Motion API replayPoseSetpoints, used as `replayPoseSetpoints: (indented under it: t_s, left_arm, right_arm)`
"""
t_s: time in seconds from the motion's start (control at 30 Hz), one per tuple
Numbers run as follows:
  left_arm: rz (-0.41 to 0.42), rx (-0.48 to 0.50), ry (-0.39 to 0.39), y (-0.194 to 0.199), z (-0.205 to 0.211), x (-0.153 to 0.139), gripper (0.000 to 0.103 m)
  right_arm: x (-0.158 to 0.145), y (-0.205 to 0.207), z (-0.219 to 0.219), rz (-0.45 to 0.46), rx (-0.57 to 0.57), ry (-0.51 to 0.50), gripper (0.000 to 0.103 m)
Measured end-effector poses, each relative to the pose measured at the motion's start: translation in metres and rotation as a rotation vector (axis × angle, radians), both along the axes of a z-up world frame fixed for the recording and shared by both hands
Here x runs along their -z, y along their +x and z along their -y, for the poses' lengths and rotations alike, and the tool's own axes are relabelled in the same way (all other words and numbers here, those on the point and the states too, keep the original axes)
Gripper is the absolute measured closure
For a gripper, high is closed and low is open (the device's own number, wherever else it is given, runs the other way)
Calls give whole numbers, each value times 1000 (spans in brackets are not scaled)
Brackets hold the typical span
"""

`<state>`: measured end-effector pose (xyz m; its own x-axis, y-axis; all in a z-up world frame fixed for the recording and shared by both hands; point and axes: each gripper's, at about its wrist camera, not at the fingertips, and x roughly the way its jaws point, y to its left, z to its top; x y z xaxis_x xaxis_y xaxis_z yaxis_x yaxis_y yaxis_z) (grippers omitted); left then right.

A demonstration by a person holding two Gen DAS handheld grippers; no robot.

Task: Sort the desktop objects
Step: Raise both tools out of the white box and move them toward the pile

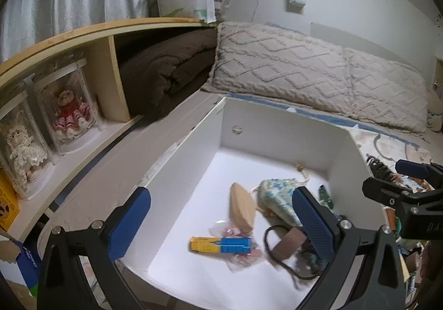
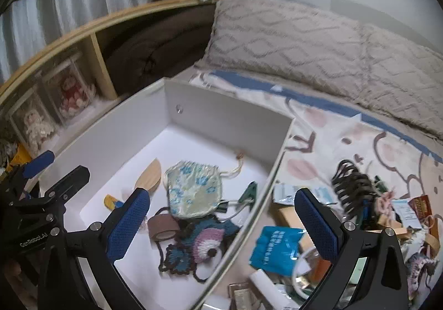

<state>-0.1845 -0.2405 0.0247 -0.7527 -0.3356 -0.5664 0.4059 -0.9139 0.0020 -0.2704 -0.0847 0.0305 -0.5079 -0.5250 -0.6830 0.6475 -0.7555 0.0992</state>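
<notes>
Both tongs hang released and empty: the left gripper [image 1: 221,224] over the white box [image 2: 221,107], the right gripper [image 2: 221,227] straddling its right wall, nearer the unsorted pile [image 2: 357,199] lying just right

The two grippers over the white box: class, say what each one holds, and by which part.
Nothing is held. The left gripper and the right gripper both stand wide open, pads bare, above the white box.
</notes>
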Motion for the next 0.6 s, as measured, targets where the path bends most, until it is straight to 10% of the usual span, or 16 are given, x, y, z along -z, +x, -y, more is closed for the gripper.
replayPoseSetpoints:
  t_s: [0.6]
  left_arm:
    - [-112,53,-40,13,-56,-34,0]
  right_arm:
    - [-41,31,-121,-212,172,-39,0]
